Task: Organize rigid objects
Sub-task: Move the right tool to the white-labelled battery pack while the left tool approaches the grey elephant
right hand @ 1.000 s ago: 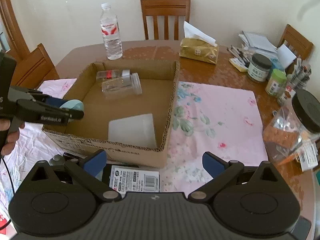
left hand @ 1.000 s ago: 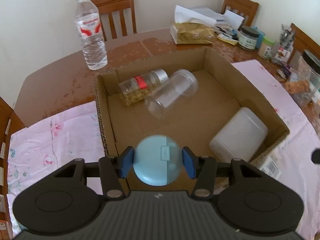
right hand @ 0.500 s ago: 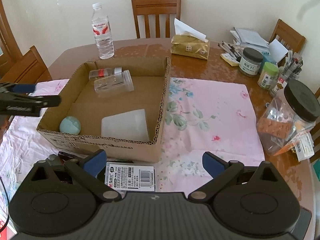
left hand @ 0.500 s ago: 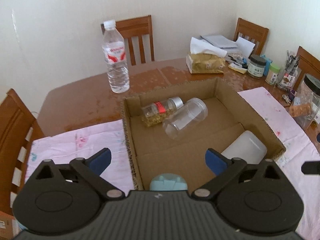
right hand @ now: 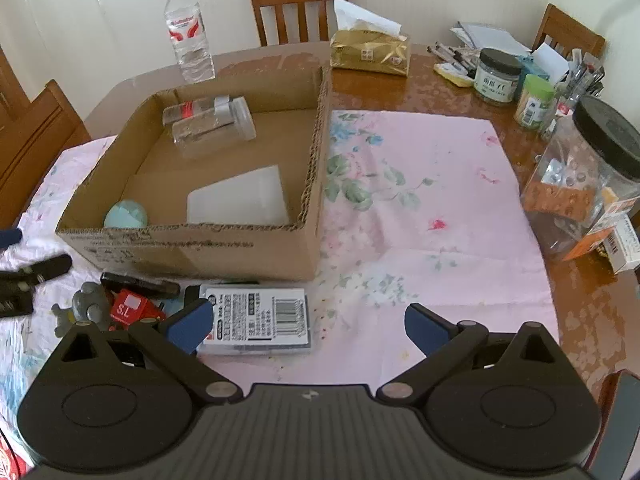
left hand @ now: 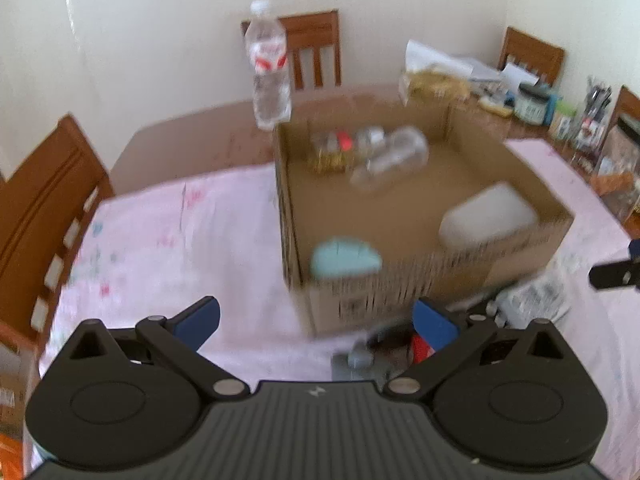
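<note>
A cardboard box [right hand: 192,246] [left hand: 400,292] sits on the pink floral cloth. Inside lie a light-blue round case [right hand: 126,215] [left hand: 346,258] in the near-left corner, a white plastic container [right hand: 238,200] [left hand: 486,218], a clear jar [right hand: 212,128] and a spice bottle [right hand: 196,107]. In front of the box lie a labelled flat pack [right hand: 258,314], a red item [right hand: 134,308], a grey figure [right hand: 86,308] and a dark pen-like item [right hand: 138,282]. My left gripper [left hand: 316,320] is open and empty, back from the box. My right gripper [right hand: 306,324] is open and empty above the flat pack.
A water bottle [right hand: 188,46] stands behind the box. A tissue box [right hand: 370,54], small jars [right hand: 498,76], pens and a large black-lidded jar [right hand: 584,184] crowd the table's right side. Wooden chairs [right hand: 298,4] surround the table.
My left gripper opened, dropped the light-blue case in the box's near-left corner, then pulled back and left. The right gripper shifted slightly nearer the flat pack.
</note>
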A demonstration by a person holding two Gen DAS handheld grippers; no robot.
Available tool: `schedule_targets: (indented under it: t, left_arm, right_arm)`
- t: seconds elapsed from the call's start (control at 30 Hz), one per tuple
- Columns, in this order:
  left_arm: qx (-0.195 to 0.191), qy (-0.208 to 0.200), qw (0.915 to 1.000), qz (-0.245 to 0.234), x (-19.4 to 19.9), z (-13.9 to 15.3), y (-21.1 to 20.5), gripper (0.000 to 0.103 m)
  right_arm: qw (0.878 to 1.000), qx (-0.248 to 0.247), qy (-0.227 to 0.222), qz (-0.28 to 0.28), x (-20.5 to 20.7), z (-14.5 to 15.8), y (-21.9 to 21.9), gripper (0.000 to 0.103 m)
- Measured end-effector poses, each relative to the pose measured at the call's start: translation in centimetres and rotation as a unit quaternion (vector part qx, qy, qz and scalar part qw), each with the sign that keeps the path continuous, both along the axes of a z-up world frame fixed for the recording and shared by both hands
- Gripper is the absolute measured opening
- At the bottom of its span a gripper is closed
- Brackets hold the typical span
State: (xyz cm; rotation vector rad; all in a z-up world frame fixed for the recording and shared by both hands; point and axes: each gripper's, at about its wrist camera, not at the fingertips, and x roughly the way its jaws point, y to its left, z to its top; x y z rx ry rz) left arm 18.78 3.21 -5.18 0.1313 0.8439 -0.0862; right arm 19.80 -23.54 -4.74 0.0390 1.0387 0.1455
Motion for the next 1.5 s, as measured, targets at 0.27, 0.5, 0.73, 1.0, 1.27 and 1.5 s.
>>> schedule_targets:
  t: [0.27, 0.5, 0.73, 1.0, 1.27, 1.5]
  left_arm:
    - [0.001, 0.044, 0.9986, 0.029, -1.9, -4.0, 0.6, 0.102]
    - [0.002, 0.069, 0.9969, 0.038, -2.6, -5.5, 2.2, 0.102]
    - [0.006, 0.064, 0.9958, 0.065, -2.8, -5.7, 5.3, 0.102]
    - [-0.003, 0.081, 0.9946, 0.064, -3.5, -6.1, 6.1, 0.102]
    - [-0.039, 0.097, 0.9935, 0.046, -3.9, -6.1, 4.5, 0.102]
    - [-0.040, 0.099, 0.9937, 0.034, -3.3, -6.2, 2.1, 0.102]
  right_arm:
    - [1.000, 0.002, 0.013, 0.004, -0.5, -0.8, 1.1, 0.103]
    - [1.000, -0.002, 0.020, 0.006, -0.4, -1.5, 2.3, 0.103]
    - [0.999, -0.017, 0.032, 0.024, 0.6, -2.9, 4.2, 0.103]
    - [0.998, -0.028, 0.039, 0.041, 2.1, -5.1, 5.6, 0.103]
    - [0.998, -0.045, 0.044, 0.029, 2.9, -6.2, 4.1, 0.103]
    - [0.998, -0.043, 0.046, 0.017, 3.2, -6.5, 1.0, 0.103]
